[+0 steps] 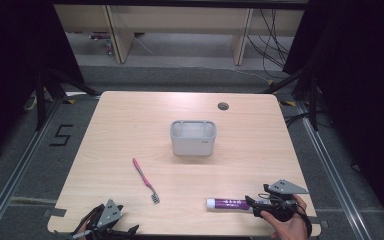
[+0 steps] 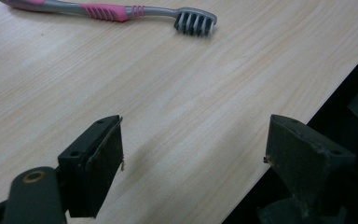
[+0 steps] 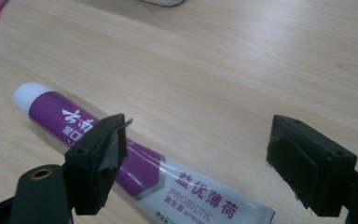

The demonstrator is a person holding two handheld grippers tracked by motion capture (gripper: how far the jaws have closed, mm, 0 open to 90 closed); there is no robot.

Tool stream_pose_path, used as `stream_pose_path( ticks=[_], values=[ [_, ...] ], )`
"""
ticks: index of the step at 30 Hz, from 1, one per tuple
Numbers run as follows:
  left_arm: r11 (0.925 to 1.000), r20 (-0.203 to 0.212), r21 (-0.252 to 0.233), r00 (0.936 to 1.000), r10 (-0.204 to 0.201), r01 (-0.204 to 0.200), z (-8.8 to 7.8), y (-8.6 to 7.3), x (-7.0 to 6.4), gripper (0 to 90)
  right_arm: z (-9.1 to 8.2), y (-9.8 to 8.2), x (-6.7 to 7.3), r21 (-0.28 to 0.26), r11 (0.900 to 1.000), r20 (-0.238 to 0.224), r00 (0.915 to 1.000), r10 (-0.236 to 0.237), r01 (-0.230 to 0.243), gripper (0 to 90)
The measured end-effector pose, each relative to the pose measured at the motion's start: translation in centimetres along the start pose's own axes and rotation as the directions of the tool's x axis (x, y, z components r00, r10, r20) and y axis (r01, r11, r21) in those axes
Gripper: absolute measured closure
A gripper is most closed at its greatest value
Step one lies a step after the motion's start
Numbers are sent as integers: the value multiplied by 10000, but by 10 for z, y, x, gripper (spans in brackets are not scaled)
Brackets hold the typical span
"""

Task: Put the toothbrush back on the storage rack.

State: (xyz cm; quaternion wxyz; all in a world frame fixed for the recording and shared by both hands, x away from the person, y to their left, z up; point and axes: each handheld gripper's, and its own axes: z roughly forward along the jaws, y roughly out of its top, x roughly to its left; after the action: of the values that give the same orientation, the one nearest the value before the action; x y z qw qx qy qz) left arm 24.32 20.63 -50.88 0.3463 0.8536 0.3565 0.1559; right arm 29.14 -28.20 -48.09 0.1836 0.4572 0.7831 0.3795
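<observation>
right gripper: released, over purple-and-white toothpaste tube near table's front-right edge | left gripper: released, front-left corner

Place: a lab set up for recording, not a home.
Surround: black curtains close both sides.
Floor: grey carpet with metal rails and a taped "5".
Furniture: one light wood tabletop with a cable hole; a bare desk stands behind.
Wiring: loose cables hang at the back.
</observation>
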Motion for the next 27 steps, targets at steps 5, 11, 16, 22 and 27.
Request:
stream_pose_path(
  ticks=[5, 11, 16, 22, 27],
  values=[
    [9999, -42, 100, 9999, 129, -128, 0, 0, 1, 185, 1, 0, 1, -107, 9999, -57, 10000, -44, 44, 225],
    [9998, 26, -131, 9999, -147, 147, -1, 1, 1, 184, 3, 0, 2, -237, 9996, -266, 9995, -176, 169, 246],
    [9996, 24, -277, 9999, -98, 99, -3, 2, 3, 174, 1, 0, 3, -265, 9996, -283, 9996, -82, 75, 249],
    [9989, -19, -455, 10000, 80, -81, -5, 4, 6, 169, 1, -1, 5, -210, 9993, -414, 9987, 286, -295, 252],
    [9986, -96, -412, 9995, 317, -320, -6, 5, 8, 191, 0, 0, 1, -340, 9994, -280, 9996, -22, 13, 255]
  ],
)
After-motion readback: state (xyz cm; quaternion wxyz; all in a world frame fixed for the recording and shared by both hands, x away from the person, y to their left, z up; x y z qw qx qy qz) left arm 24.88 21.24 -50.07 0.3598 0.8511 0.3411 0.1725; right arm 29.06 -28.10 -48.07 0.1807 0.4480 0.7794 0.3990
